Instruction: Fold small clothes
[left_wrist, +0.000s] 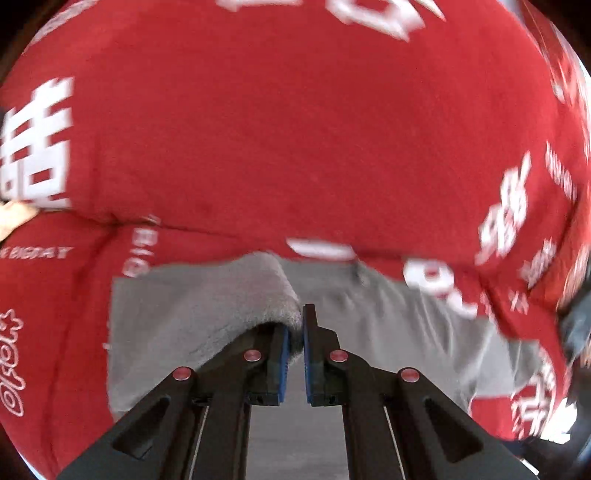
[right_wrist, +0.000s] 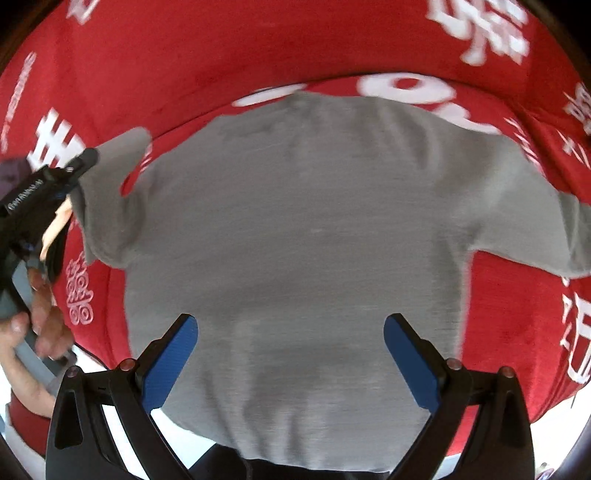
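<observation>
1. Spread flat across the middle of the right wrist view, a small grey T-shirt (right_wrist: 295, 240) lies on a red cloth (right_wrist: 184, 66); the knit looks soft and faintly ribbed, with short sleeves flaring to either side.
2. White printed characters and rounded lettering cover the red cloth, whose surface reads as a matte, slightly napped weave.
3. At the lower part of that view the right gripper (right_wrist: 291, 354) has its jaws spread wide, blue ridged pads on black angular arms, nothing between them, hovering over the shirt's lower body.
4. At the left edge, the left gripper (right_wrist: 86, 158) pinches the shirt's sleeve, which is lifted and folded over; a hand (right_wrist: 33, 325) grips its grey handle, cut off by the frame.
5. From the left wrist view, the left gripper (left_wrist: 295, 328) has its jaws drawn narrow on a fuzzy grey fold of the T-shirt (left_wrist: 192, 314), which drapes over the left finger and hides its tip.
6. Motion blur smears the white print, especially at the right and top, so the characters are hard to read.
7. At the far right edge of the left wrist view a dark object is too blurred to identify.
</observation>
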